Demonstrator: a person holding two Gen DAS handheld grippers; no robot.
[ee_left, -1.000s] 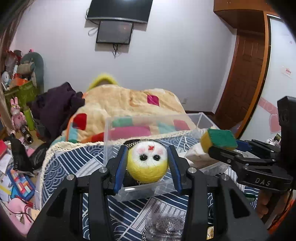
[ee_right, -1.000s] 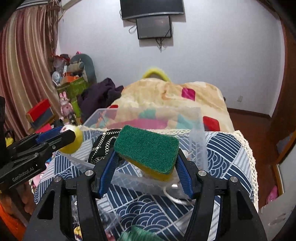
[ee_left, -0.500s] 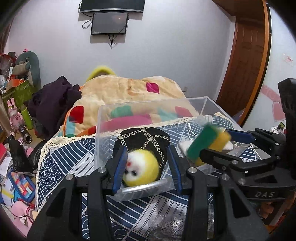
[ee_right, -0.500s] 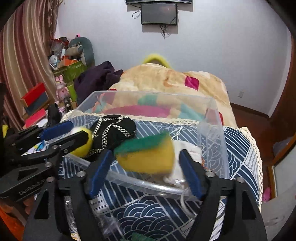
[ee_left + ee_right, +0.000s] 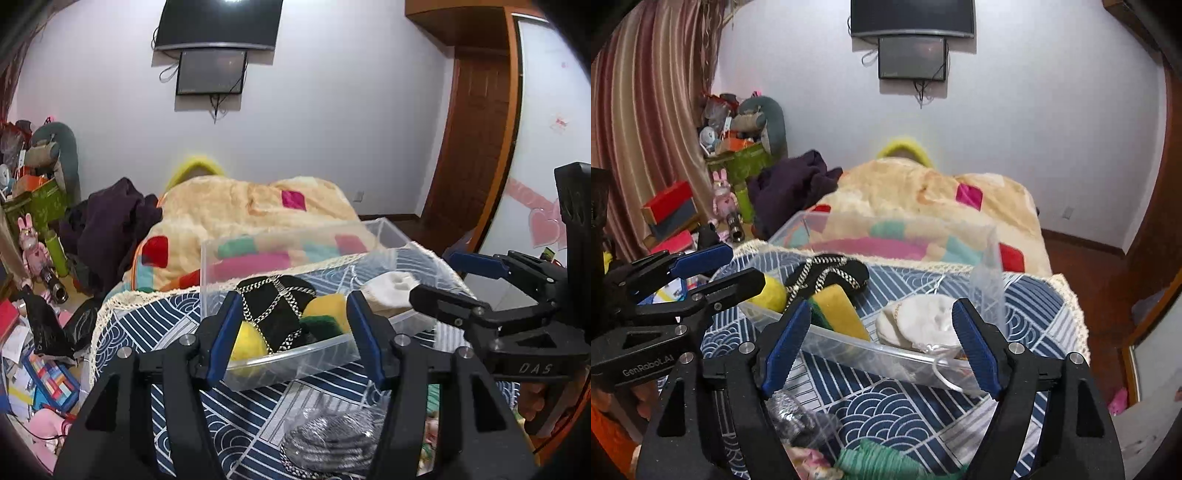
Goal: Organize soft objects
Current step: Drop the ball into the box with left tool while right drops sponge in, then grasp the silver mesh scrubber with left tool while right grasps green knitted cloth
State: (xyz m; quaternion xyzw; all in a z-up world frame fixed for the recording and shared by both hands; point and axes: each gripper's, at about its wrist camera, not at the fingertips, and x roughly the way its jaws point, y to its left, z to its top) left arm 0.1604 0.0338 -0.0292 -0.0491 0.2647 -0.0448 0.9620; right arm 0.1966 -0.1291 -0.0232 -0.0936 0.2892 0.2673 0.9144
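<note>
A clear plastic bin (image 5: 295, 363) (image 5: 886, 360) stands on the blue patterned cloth. Inside it lie a yellow felt ball (image 5: 248, 343) (image 5: 774, 293), a black chain-trimmed pouch (image 5: 275, 308) (image 5: 831, 271), a yellow and green sponge (image 5: 327, 314) (image 5: 838, 312) and a white pad (image 5: 389, 288) (image 5: 919, 325). My left gripper (image 5: 291, 336) is open and empty just before the bin's near wall. My right gripper (image 5: 882, 347) is open and empty, also at the near wall; it shows at the right of the left wrist view (image 5: 461, 280).
A silvery mesh scrubber (image 5: 332, 443) (image 5: 792, 413) and a green knitted item (image 5: 879, 461) lie on the cloth in front of the bin. A bed with a patchwork blanket (image 5: 240, 221) is behind. Clutter and toys (image 5: 33, 258) fill the floor at left.
Both grippers opened. The yellow ball and the sponge dropped from them into the bin, and both grippers drew back a little.
</note>
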